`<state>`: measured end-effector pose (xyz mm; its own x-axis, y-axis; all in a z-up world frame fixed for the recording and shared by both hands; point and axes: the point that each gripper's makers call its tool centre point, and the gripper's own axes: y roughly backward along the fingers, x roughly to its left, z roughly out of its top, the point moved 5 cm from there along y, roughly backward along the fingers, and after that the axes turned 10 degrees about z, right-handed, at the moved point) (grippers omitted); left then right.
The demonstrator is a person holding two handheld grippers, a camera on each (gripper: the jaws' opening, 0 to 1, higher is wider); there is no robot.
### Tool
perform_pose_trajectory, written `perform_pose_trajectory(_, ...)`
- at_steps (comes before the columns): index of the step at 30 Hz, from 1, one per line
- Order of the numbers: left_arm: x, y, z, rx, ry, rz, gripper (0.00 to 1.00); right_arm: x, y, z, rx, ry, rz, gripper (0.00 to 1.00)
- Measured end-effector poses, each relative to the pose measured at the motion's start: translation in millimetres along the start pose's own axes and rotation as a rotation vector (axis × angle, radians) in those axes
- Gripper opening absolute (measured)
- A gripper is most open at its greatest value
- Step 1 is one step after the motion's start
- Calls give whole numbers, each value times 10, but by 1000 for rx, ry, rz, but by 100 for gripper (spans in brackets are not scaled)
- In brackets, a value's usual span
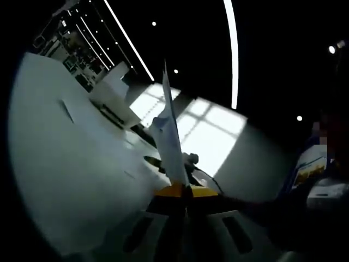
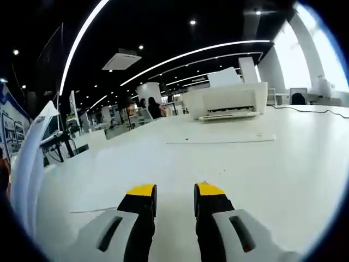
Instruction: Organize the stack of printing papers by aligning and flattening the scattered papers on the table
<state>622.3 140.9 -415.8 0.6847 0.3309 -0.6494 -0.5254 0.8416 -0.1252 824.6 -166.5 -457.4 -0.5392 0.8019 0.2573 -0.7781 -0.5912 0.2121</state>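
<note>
Left tool (image 1: 185,197) pinches raised papers (image 1: 170,136) edge-on; right tool (image 2: 175,199) hovers parted over tabletop (image 2: 272,180). A printer (image 2: 229,101) sits near the far edge.

An open-plan office is suggested. A white printer (image 2: 228,100) is set on a long white table (image 2: 283,169), and linear ceiling lights (image 2: 185,55) are seen overhead.

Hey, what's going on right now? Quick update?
Left gripper shut on thin white paper sheets, lifted. Right gripper open over white table. One flat sheet near white printer.
</note>
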Motion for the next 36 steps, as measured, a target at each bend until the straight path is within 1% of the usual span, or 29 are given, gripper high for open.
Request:
perform_pose_trajectory(8, -7, -2, 0, 0, 0, -2, 6, -43, -195, 8, 28, 4, -14, 23)
perform_pose_trajectory(16, -16, -3, -7, 0, -1, -2, 6, -54, -330, 21, 39, 9, -19, 23)
perform_pose_trajectory(23, -15, -4, -9, -1, -3, 0, 6, -37, -375, 13, 51, 21, -20, 22)
perform_pose_trajectory(26, -11, -4, -7, -1, -2, 0, 6, -61, -388, 10, 60, 41, -27, 20)
perform_pose_trajectory(28, -7, -4, -7, 0, -1, 2, 6, -69, -391, 12, 58, 38, -28, 20)
perform_pose_trajectory(36, -2, 0, -2, 0, -2, 1, 6, -28, -396, 1, 64, 45, -14, 17)
